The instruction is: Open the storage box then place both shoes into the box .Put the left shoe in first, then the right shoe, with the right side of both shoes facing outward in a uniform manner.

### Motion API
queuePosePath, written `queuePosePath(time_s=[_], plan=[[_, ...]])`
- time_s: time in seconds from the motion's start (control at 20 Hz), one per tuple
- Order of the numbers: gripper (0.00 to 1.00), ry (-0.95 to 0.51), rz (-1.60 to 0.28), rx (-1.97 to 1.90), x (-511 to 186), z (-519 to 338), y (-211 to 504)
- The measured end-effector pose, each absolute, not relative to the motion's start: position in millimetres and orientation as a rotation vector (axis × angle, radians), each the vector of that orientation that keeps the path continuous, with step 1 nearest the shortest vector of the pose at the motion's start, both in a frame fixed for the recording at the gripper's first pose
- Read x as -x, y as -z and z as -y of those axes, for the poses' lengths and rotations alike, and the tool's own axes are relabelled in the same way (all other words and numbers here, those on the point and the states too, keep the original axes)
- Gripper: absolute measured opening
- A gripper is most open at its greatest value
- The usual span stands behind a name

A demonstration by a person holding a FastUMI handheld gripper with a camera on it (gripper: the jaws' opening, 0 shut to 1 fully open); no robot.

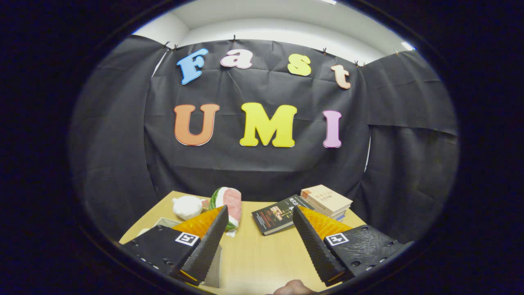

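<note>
**Storage box half hidden beneath the left finger: risk of a blind approach**

Storage box first, as far as it can be told: the jaws of the gripper (pixel 260 211) stand wide apart with nothing between them but bare table (pixel 262 254). A pale upright panel (pixel 215 266) sits just under the left finger, and a pale rim (pixel 163 222) peeks out behind that finger. In my judgement these are parts of the box, but most of it is covered. Whether its lid is up or down cannot be told, and neither can where the shoes lie.

The main hazard is that cover. The gripper points level across the table, so any reach toward the box would be made with the finger masking the edge it must catch. It could shove the box sideways or snag the lid crookedly.

Just beyond the left fingertip a toy watermelon slice (pixel 229 203) stands touching or nearly touching it, with a white lump (pixel 187 207) beside it. A swing to that side could knock either over. Beyond the right fingertip lie a dark book (pixel 275 216) and a stack of books (pixel 327 201), near enough to be clipped. Part of a person's hand (pixel 291 288) shows close under the fingers.

The shoe order and their facing are a further point where a slip would spoil the result.
</note>
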State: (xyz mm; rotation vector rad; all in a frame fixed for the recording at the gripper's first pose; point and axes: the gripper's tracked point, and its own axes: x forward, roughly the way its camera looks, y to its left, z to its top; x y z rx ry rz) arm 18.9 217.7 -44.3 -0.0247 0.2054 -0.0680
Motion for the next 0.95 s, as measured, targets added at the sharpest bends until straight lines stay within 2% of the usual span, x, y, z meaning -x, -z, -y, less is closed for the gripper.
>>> queuePosePath(time_s=[0.95], plan=[[0.96,0.107,-0.185,0.051,-23.1,-222.7,42.6]])
